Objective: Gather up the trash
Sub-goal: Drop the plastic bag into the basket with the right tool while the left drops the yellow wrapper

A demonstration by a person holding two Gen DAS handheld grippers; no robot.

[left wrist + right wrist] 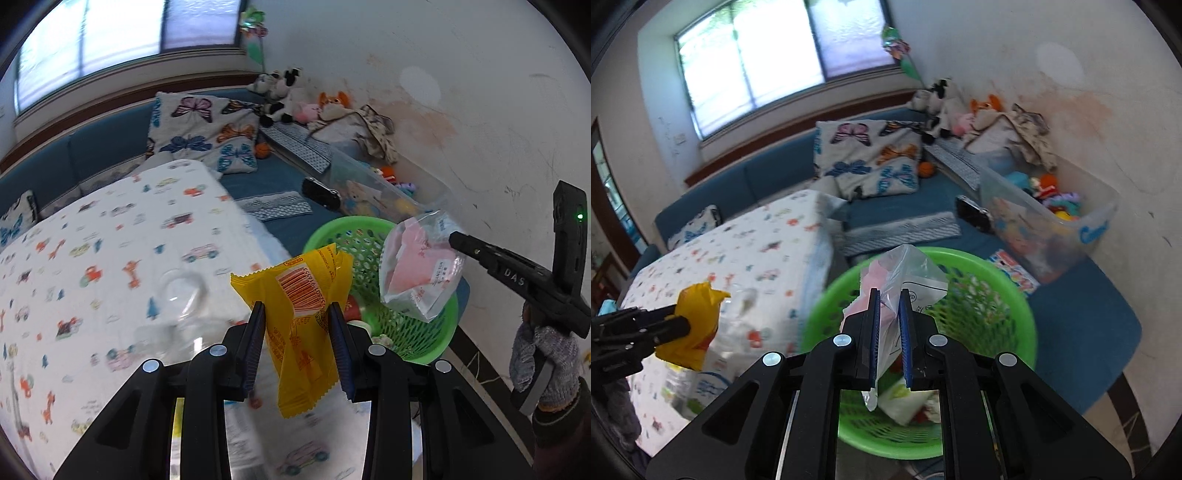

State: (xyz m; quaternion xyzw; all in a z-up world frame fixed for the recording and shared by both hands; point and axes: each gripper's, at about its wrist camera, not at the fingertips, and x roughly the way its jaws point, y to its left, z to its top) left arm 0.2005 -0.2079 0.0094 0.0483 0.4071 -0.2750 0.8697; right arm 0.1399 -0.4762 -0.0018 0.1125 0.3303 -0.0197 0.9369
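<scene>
Each tool is clamped on trash, the left tool (296, 332) on the yellow wrapper (299, 295), the right tool (889, 339) on the clear bag (912, 280), held above the green basket (1015, 295) for release.

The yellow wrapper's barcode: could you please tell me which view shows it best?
The left wrist view: the yellow wrapper faces the camera between the left tongs, barcode sharp. The right wrist view shows it only crumpled and blurred at far left, no barcode.

The right gripper (456, 238) bears "DAS" on its side. The yellow wrapper (301, 317) carries a barcode whose digits are too blurred to read reliably.
</scene>
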